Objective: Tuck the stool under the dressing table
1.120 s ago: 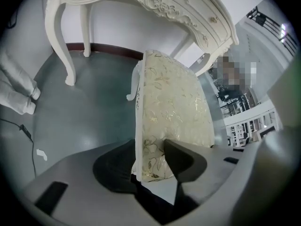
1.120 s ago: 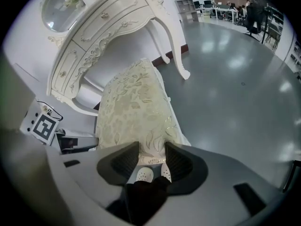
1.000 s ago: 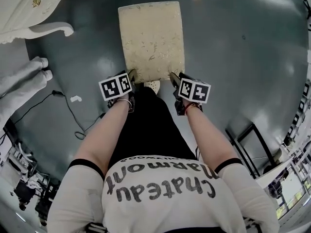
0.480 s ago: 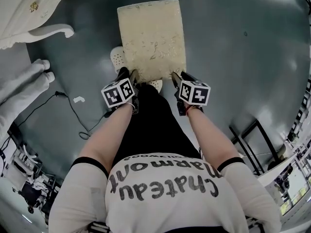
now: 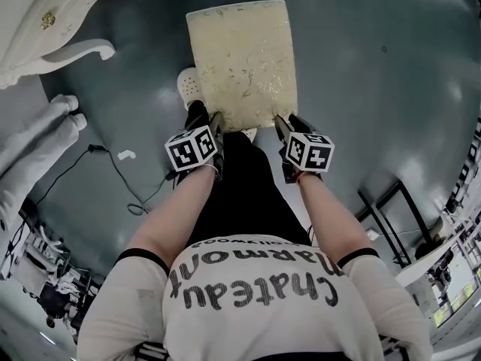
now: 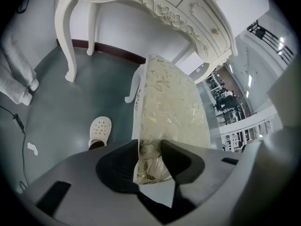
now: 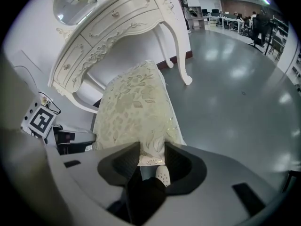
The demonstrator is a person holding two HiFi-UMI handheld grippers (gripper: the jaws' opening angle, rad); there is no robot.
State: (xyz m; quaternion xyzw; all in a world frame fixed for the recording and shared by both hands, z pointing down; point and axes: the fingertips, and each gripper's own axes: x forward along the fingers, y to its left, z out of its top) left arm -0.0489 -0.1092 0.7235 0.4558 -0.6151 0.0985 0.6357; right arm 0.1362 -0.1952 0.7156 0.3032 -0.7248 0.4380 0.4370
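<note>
1. Nearest the camera, the person's white shirt (image 5: 248,295) carries black lettering reading "Chateau Marmont". A smaller line beside it is too small to read.
2. The left tool (image 6: 149,155) pinches the near left corner of the cream-gold floral upholstered stool (image 5: 240,55). The right tool (image 7: 151,155) pinches the near right corner, its pads pressed on the seat edge.
3. A white perforated clog (image 5: 189,87) stands just beside the stool's left side.
4. On the grey floor (image 5: 361,89), a black cable (image 5: 113,175) and a small white scrap (image 5: 126,155) lie to the left. A black metal frame (image 5: 387,209) stands to the right.
5. The stool stands on the floor before the white carved dressing table (image 6: 155,4), its far end pointing toward the gap between the curved legs.
</note>
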